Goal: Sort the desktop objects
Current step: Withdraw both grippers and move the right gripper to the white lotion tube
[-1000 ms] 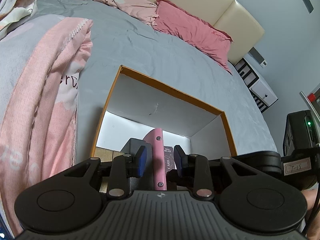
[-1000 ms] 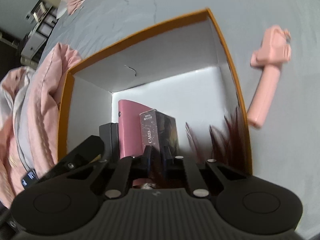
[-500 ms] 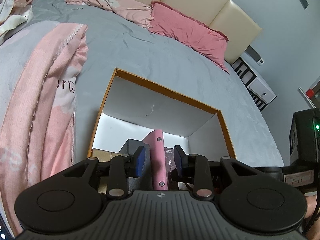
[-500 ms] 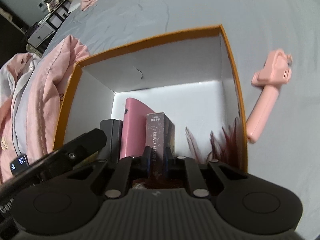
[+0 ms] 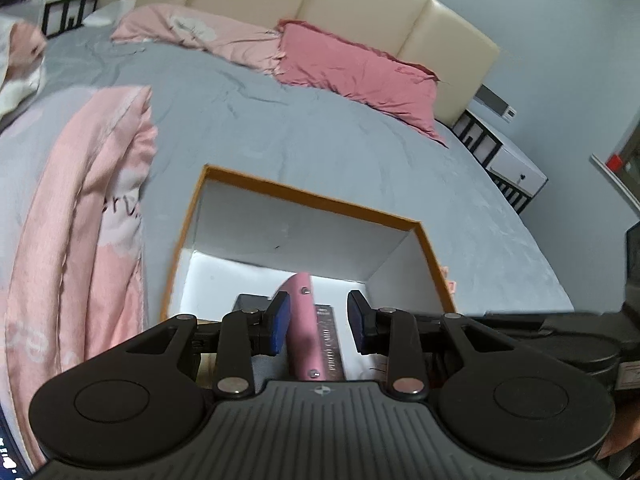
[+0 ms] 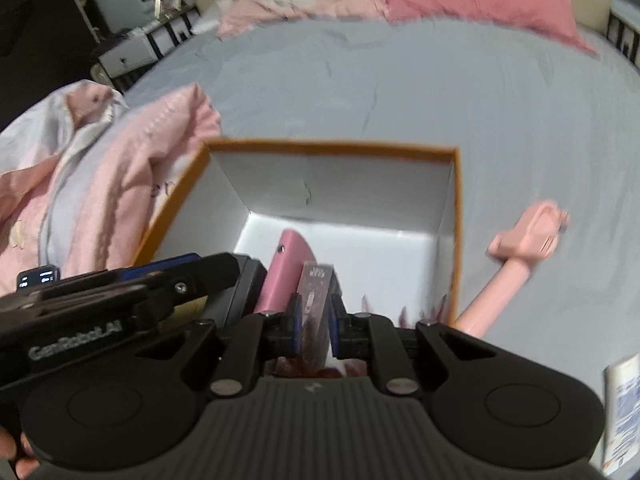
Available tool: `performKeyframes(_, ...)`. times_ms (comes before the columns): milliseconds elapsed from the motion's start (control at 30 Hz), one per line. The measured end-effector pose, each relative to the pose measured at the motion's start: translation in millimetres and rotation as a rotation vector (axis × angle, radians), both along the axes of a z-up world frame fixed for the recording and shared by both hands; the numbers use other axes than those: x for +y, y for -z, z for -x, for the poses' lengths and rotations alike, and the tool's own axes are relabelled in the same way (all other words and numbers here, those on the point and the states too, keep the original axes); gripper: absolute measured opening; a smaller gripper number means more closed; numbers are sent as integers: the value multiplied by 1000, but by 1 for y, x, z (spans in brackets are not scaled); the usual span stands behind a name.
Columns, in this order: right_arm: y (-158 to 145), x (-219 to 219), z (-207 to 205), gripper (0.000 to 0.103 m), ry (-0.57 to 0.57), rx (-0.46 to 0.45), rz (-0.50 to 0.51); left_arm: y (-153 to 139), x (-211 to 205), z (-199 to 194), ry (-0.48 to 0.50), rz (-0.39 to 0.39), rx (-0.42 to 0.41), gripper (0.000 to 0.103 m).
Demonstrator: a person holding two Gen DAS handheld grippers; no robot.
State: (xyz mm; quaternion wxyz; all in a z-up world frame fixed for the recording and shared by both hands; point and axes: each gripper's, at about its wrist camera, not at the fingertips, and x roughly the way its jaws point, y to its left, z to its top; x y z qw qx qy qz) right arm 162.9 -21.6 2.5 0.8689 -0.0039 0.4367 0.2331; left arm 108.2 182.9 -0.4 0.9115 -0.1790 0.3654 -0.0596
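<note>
An orange-rimmed white box [image 5: 312, 198] [image 6: 332, 146] sits on the grey bed. Inside stand a pink case [image 5: 301, 328] [image 6: 282, 276], a dark card box [image 5: 329, 344] [image 6: 316, 308] and a black item [image 5: 250, 302] [image 6: 240, 296]. My left gripper [image 5: 318, 328] is open above the box, its pads either side of the pink case without touching. My right gripper [image 6: 314, 330] is shut on the dark card box. A pink selfie stick [image 6: 516, 264] lies on the bed to the right of the box.
A pink blanket [image 5: 80, 240] [image 6: 120, 168] lies left of the box. Pink pillows [image 5: 352, 68] rest against the cream headboard. A white bottle [image 6: 622, 412] is at the right edge. Dark red feathers [image 6: 424, 312] show in the box's near right corner.
Both grippers have lifted and pulled back from the box, so more of the bed and headboard shows. The left jaws have opened wider. The right gripper still grips the card box.
</note>
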Motion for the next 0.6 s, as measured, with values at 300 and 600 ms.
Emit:
performKeyframes(300,-32,-56,24,27,15,-183,16,-21,-41,13,66,-75,-14,35)
performKeyframes(600,-21,-126,43,29,96,-180,130,-21,-93,16,174,-138,0,35)
